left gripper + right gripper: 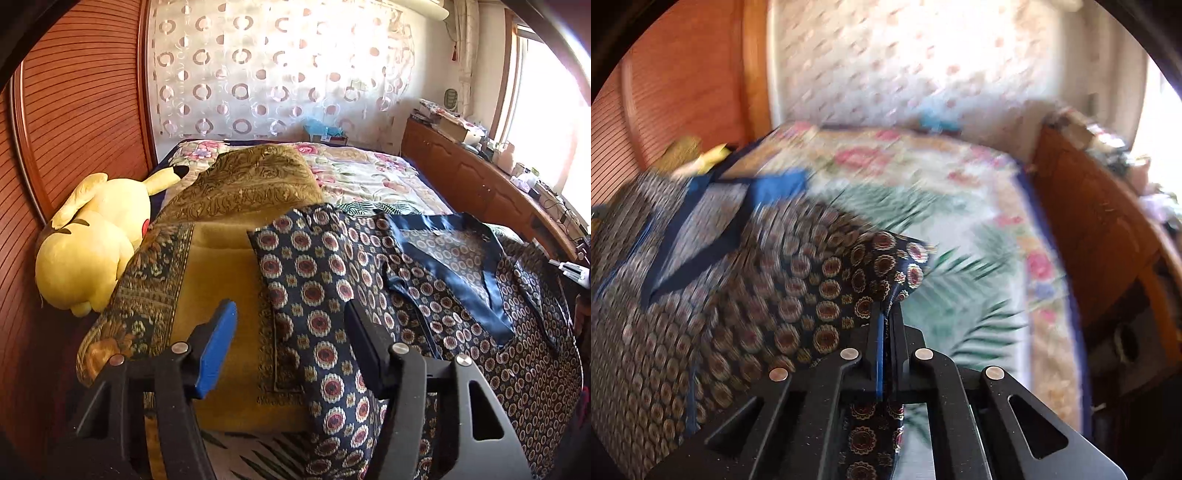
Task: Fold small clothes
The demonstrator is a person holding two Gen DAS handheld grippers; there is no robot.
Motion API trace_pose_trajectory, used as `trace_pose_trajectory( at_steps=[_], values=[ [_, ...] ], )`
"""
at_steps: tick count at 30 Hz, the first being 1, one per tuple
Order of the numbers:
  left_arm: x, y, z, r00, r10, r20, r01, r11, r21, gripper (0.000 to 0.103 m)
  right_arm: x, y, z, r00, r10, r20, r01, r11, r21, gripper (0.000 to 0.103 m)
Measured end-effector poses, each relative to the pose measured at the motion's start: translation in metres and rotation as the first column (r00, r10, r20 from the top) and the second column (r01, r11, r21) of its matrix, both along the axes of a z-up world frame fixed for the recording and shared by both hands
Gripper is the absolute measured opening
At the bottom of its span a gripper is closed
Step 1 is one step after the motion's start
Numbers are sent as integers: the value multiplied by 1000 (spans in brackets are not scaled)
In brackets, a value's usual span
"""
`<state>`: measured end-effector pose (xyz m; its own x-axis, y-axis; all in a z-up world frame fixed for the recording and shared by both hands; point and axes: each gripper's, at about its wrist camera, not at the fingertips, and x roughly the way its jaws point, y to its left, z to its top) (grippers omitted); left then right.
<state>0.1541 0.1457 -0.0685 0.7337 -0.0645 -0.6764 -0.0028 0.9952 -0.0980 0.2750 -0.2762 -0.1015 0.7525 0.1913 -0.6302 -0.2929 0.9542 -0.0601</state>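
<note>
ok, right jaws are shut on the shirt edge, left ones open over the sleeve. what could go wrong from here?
1. The right gripper pinches only a thin edge of the patterned garment; slick-looking fabric may slip out on a pull.
2. The left gripper is open, with sleeve and gold blanket between its fingers; closing may grab both.
3. Dragging could undo the sleeve fold.

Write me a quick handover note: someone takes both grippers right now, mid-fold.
Right gripper: shut on the edge of the patterned garment, fabric pinched between its pads.
Left gripper: open, holding nothing; the garment's sleeve lies between its fingers, not pinched.
Garment: spread on the bed, collar up, partly over the yellow blanket.
Done: no finished fold visible.
Left: pinch the sleeve, fold both sides in, then fold over.
</note>
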Motion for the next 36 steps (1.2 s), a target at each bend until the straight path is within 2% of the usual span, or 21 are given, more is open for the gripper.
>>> trace_pose_trajectory(
  at_steps=[3,6,10,14,16,17,20,26,30,34,36],
  values=[
    [9,5,-2,1000,7,-17,-7,1000,-19,55,9,-17,3,999,-41,-25,43,996,84,2],
    [14,11,-6,999,14,-30,-15,999,-33,49,14,-17,-4,998,-55,-35,56,998,43,2],
    [20,15,-8,999,16,-44,-19,997,-71,45,19,-16,-10,997,-58,-59,61,997,46,1],
    [21,9,-7,999,-4,-38,1,997,-71,36,30,-8,-7,996,-40,-82,42,999,28,2],
    [23,7,-8,999,-8,-42,6,998,-69,35,31,-9,-2,996,-34,-86,37,999,36,2],
    [23,6,-9,999,-12,-43,9,997,-70,31,30,-9,-1,996,-31,-84,35,998,43,2],
    [19,1,-5,999,-38,-21,36,997,-71,4,22,-10,4,998,-9,-62,13,998,59,2],
    [-11,-23,17,992,-108,63,111,993,-39,2,-12,-6,25,999,38,29,-40,995,87,1],
    [-45,-43,29,978,-168,127,175,984,-44,2,-50,-13,39,994,54,94,-67,987,146,1],
    [-82,-50,21,972,-176,158,187,981,-54,2,-97,-28,39,988,67,141,-94,976,198,1],
    [-100,-46,11,976,-154,157,166,984,-64,2,-119,-38,29,990,73,123,-99,970,221,1]
  ],
)
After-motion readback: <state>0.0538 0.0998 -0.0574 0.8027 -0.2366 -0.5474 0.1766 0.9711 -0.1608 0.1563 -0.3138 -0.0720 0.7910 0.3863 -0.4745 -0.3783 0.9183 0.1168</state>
